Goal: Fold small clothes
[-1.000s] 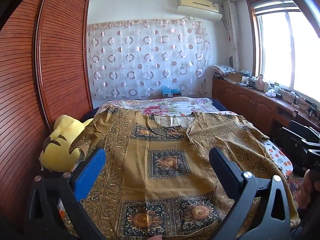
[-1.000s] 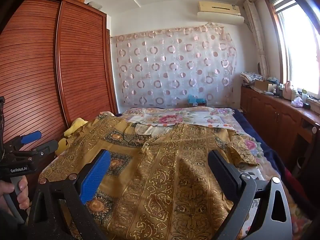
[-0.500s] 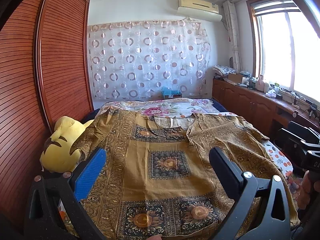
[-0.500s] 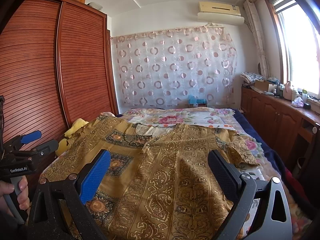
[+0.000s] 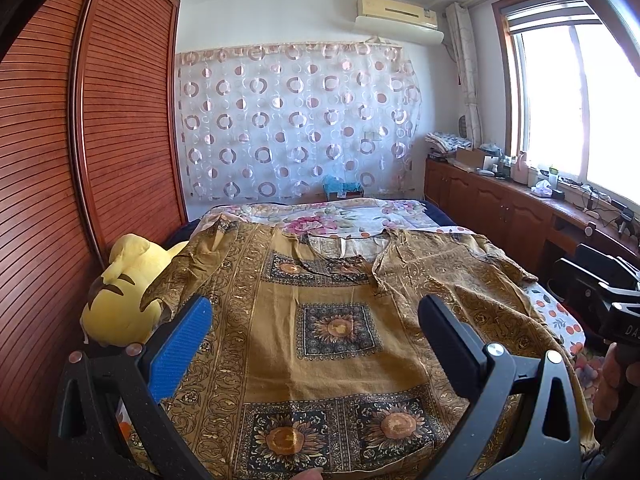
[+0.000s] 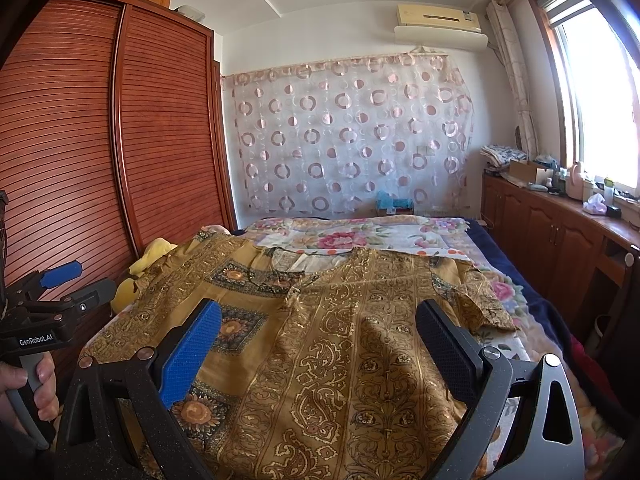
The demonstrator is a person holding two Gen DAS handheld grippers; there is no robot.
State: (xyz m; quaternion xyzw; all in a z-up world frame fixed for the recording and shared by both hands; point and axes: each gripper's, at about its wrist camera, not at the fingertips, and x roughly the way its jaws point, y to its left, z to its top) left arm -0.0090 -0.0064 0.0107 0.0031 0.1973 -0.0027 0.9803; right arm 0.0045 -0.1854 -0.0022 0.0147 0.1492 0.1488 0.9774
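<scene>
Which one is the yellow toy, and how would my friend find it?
Start at the big slatted red-brown wooden wardrobe on the left. Below it, at the edge of the bed, a soft yellow plush toy with dark brown markings lies beside the mustard patterned shirt. It is the only plain, puffy yellow thing there.

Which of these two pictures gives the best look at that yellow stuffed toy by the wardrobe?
The left wrist view. There the yellow plush toy shows nearly whole beside the brown patterned garment. The right wrist view shows only a small yellow part behind the garment's edge.
</scene>
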